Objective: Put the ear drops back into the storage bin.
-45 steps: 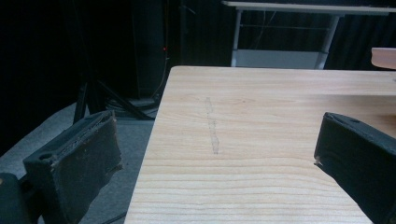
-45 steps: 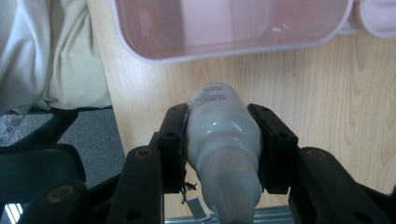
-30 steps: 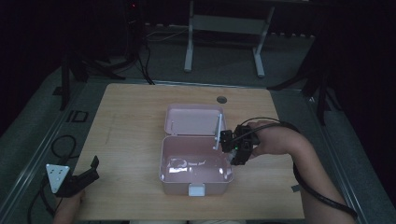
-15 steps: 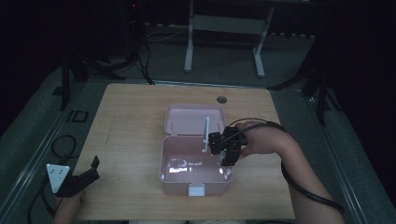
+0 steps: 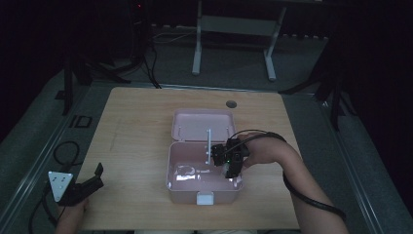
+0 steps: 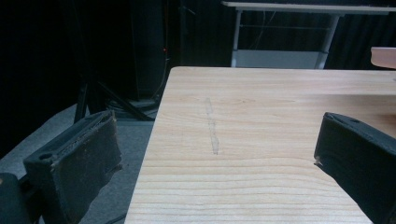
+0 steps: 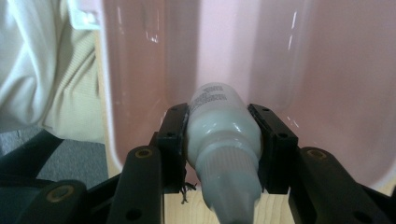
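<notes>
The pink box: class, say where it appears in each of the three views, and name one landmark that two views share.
High view: the pink box sits open at the table's centre, lid lying behind it.
Left gripper view: not in this picture.
Right gripper view: its pink wall rises behind the bottle clamped in the right claw.
Shared landmark: the wooden table, also in the left gripper view.

pink box (image 5: 204, 187) walls hem the right gripper (image 5: 229, 163); surrounding table (image 5: 136, 131) free

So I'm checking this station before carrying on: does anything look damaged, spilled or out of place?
Nothing is spilled or broken. The pink box sits open on the table, lid back. The right claw grips a small white bottle over it. The left claw is open.
</notes>
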`<state>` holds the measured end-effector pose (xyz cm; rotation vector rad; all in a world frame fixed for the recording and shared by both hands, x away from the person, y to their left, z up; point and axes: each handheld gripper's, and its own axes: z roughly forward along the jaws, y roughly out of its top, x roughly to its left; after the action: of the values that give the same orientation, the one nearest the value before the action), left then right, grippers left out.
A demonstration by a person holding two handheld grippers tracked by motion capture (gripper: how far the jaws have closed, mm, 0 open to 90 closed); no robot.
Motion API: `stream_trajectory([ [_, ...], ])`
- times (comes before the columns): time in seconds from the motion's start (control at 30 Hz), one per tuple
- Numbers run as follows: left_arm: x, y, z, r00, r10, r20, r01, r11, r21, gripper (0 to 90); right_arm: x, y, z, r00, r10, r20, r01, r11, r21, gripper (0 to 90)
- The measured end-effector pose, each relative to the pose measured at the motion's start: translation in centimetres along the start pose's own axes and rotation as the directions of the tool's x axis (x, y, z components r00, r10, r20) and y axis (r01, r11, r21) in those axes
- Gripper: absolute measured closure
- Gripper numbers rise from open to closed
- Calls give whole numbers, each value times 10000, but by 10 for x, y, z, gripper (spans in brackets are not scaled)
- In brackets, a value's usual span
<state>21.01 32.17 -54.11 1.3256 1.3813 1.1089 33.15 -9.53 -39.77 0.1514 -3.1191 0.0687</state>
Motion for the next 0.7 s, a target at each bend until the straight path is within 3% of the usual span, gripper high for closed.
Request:
stream_trajectory([
  [0.23, 0, 0, -1, 10000, 29, 21, -29, 10000, -39, 4, -4, 5, 26, 9999, -144, -95, 149, 9986, 510, 597],
  [0.37, 0, 0, -2, 10000, 44, 14, -44, 10000, -23, 4, -5, 10, 36, 9991, -267, -320, 280, 9987, 419, 597],
  [0.7, 1, 0, -3, 10000, 53, -59, -53, 10000, 45, 4, -12, 17, 58, 9992, -233, -324, 260, 9960, 856, 597],
])
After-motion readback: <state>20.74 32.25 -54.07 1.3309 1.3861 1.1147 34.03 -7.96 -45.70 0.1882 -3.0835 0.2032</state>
